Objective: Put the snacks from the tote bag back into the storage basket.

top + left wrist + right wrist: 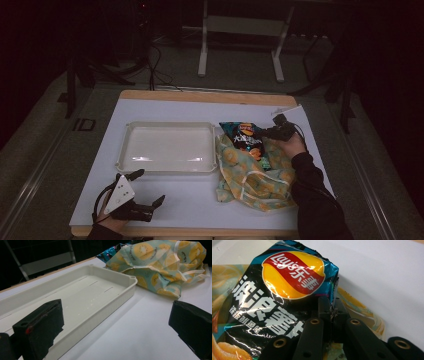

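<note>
The chip bag (243,137) is shiny, black and teal, with a red and yellow logo. It sticks out of the fruit-print cloth bag (252,177), just right of the white tray (167,148). The right gripper (332,312) has its jaws pinched shut on the chip bag's edge. The left gripper (150,187), near the front of the tray, has its jaws wide apart, holding nothing. The tray is empty.

the chip bag (274,302) is black and teal with a red-and-yellow logo. the cloth bag (250,175) is pale green with yellow fruit slices. the tray (167,127) is cream.
</note>
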A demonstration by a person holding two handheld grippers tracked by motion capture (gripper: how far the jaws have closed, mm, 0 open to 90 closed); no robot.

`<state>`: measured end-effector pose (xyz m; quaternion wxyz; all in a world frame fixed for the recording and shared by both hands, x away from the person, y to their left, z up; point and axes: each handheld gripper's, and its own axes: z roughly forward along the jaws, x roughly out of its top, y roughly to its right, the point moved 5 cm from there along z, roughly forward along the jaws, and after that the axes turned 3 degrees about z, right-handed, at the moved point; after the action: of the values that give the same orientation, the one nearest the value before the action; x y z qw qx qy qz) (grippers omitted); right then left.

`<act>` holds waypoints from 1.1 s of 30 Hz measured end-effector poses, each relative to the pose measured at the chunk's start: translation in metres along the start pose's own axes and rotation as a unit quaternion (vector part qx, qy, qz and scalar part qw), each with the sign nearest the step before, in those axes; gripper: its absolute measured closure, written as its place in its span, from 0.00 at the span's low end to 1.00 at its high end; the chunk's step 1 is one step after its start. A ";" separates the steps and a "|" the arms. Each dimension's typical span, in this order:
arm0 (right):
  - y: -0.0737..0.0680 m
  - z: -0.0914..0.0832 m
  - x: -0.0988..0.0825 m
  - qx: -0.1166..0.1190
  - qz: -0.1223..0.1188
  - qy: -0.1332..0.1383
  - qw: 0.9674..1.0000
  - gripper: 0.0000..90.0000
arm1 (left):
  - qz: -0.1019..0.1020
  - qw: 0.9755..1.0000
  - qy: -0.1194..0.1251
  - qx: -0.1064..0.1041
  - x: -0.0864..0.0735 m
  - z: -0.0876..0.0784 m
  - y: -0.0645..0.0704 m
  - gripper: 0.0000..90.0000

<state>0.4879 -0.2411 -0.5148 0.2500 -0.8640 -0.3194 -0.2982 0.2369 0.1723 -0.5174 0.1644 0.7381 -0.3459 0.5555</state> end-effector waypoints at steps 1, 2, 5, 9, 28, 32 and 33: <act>-0.002 -0.001 0.001 -0.003 -0.002 0.000 1.000 0.99 | 0.000 1.000 0.000 0.000 0.000 0.000 0.000 0.00; -0.003 -0.002 0.001 -0.005 -0.005 0.003 1.000 0.99 | 0.001 1.000 0.000 0.001 0.000 0.000 0.000 0.00; -0.006 -0.006 0.002 -0.010 -0.010 0.005 1.000 0.99 | 0.000 1.000 0.000 0.001 0.000 0.000 0.000 0.00; -0.010 -0.013 0.003 -0.011 -0.013 0.014 1.000 1.00 | 0.001 1.000 0.000 0.002 0.000 0.000 -0.001 0.00; -0.048 -0.069 0.024 -0.016 -0.057 0.079 0.995 1.00 | 0.001 1.000 -0.001 0.006 0.001 -0.001 -0.001 0.00; -0.055 -0.085 0.029 -0.012 -0.065 0.097 0.993 1.00 | 0.002 1.000 -0.001 0.006 0.000 0.000 -0.001 0.00; -0.056 -0.089 0.031 -0.017 -0.068 0.100 0.992 1.00 | 0.001 1.000 -0.001 0.006 0.001 0.000 -0.001 0.00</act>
<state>0.4362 -0.2462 -0.4183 0.2456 -0.8101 -0.3455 -0.4051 0.2373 0.1730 -0.5167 0.1585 0.7394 -0.3437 0.5568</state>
